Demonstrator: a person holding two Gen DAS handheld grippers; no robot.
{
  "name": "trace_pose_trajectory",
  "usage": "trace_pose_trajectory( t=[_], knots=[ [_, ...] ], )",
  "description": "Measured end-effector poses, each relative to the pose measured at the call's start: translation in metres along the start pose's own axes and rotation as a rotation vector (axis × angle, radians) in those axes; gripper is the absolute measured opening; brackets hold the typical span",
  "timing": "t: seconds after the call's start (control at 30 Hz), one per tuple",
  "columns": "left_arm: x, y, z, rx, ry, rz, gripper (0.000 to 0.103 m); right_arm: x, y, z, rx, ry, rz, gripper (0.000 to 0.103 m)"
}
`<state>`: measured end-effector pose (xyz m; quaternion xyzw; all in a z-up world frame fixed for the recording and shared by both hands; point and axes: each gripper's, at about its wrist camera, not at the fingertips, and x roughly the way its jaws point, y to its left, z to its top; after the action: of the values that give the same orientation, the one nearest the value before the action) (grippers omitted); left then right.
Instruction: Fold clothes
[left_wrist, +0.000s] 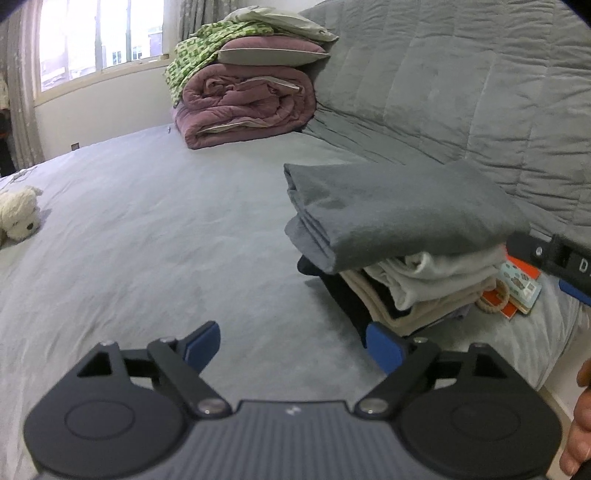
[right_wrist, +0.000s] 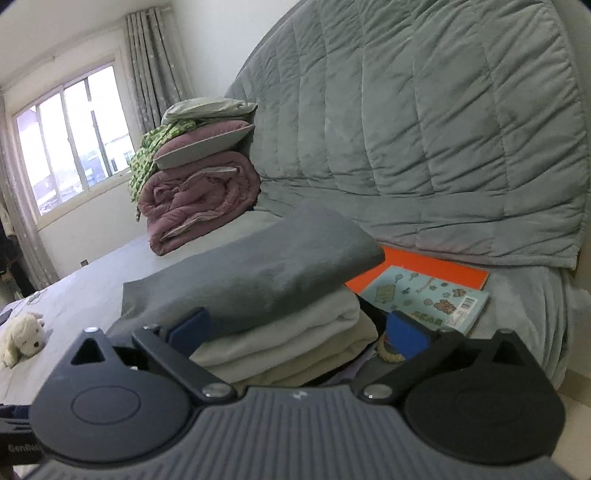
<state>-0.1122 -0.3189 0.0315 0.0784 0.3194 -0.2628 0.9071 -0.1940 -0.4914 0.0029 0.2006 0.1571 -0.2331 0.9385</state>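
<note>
folded clothes stack (left_wrist: 402, 240) on bed (left_wrist: 147, 229), books (right_wrist: 428, 291) beside

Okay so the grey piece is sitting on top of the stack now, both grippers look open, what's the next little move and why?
Probably back the right gripper away from the stack. Its fingers are spread open on either side of the pile, holding nothing, and the folded grey garment already lies flat on top. The left gripper is also open, over bare bed sheet.
</note>
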Motion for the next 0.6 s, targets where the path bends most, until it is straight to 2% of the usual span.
trace_pose_trajectory(
  t=[0.6],
  knots=[
    [-0.001, -0.02, -0.005, 0.081, -0.015, 0.077, 0.101, 0.002, 0.006, -0.007, -0.079, 0.015, -0.064, 0.103]
  ],
)
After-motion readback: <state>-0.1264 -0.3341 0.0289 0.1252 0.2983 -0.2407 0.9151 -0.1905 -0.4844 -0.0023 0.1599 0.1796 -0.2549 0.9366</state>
